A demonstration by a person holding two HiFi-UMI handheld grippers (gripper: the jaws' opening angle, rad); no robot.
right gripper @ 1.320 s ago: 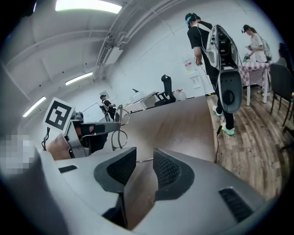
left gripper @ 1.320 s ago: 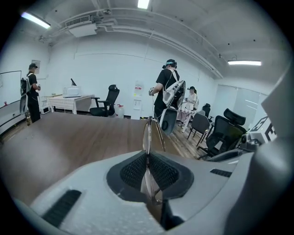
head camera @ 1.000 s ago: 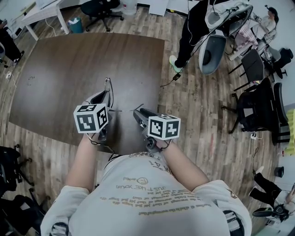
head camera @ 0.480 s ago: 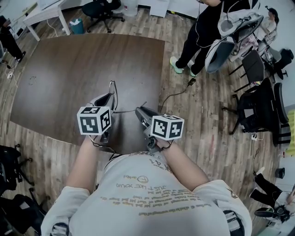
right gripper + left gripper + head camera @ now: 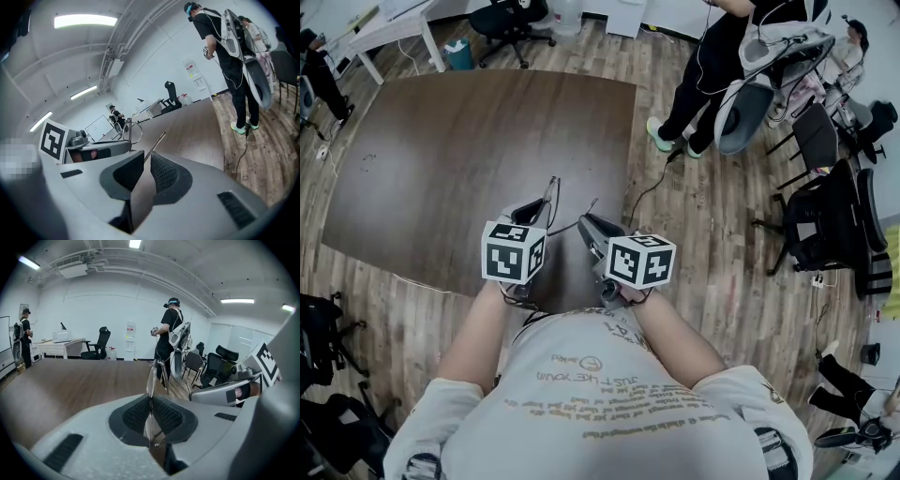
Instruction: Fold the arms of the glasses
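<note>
Over the near edge of the bench, at 12 o'clock from the wearer: the glasses are up in the air, carried between both tools, off the dark wood.
Left tool: clamped tight on the front of the glasses. In the left gripper view the lens rim stands edge-on out of the pinching jaws, rising to 12 o'clock.
Right tool: the jaws have just been closing and now stand narrow. The thin arm runs between them and pokes out toward 1 o'clock, with a sliver of gap showing beside it, so no firm pinch here.
Arm: swung out, not folded. In the head view it is a fine line from the frame at 9 o'clock across to the right tool at 3 o'clock.
Marker cubes: left cube and right cube sit side by side, close to the wearer's chest.
Bench: brown, spreading away toward 11 o'clock.
Floor: a standing person at 1 o'clock, a cable trailing over the planks, and office chairs out at 3 o'clock.
</note>
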